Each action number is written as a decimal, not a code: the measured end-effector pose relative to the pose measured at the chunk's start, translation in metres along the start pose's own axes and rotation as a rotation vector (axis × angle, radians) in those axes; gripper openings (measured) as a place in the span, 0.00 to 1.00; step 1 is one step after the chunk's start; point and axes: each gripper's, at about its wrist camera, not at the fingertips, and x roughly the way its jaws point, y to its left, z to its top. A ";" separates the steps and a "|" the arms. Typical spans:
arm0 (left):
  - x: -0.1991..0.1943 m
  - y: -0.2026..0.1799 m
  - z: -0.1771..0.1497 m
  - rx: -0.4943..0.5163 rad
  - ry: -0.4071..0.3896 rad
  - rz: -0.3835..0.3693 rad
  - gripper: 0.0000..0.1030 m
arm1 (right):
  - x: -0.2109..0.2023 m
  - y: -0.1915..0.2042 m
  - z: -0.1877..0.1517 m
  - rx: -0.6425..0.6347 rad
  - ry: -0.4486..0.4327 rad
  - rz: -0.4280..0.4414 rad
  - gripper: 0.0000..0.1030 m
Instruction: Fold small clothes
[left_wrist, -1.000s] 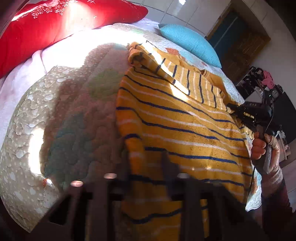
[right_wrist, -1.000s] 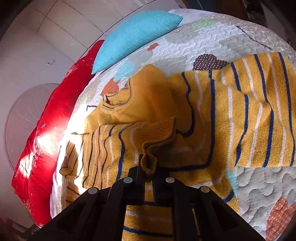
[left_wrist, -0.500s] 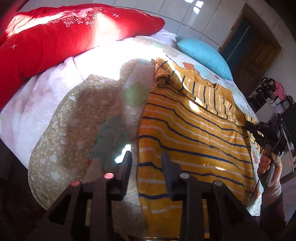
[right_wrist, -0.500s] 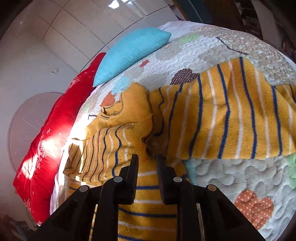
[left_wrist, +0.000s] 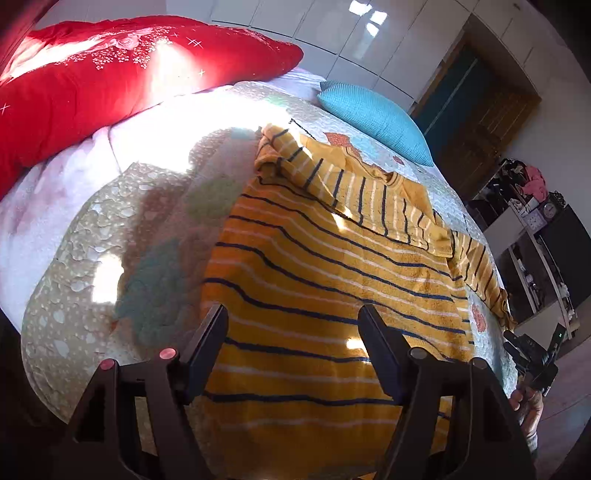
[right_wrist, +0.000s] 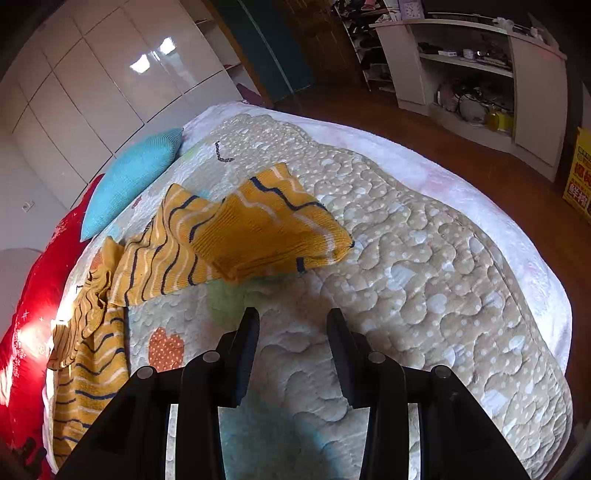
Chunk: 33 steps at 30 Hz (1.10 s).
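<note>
A yellow knit sweater with navy and white stripes lies spread on the quilted bed. One sleeve is folded across its upper body. My left gripper is open and empty, held above the sweater's lower hem. In the right wrist view the sweater lies at the left, and its other sleeve stretches right over the quilt. My right gripper is open and empty, over bare quilt just short of that sleeve. It also shows at the far right of the left wrist view.
A red pillow and a turquoise cushion lie at the head of the bed. The quilt ends at a rounded edge above a wooden floor. White shelves stand beyond it.
Both grippers let go of the sweater, opened wide and drew back from it. The sleeve the right gripper held now lies on the quilt.
</note>
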 end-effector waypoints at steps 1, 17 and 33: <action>0.001 -0.004 -0.001 0.003 0.003 -0.004 0.70 | 0.006 0.003 0.005 -0.028 -0.008 -0.023 0.41; -0.007 -0.006 -0.003 -0.016 0.004 0.001 0.70 | -0.007 -0.090 0.083 0.308 -0.091 0.013 0.44; -0.006 -0.020 -0.007 0.002 0.024 -0.009 0.70 | 0.041 -0.090 0.100 0.419 -0.060 0.116 0.06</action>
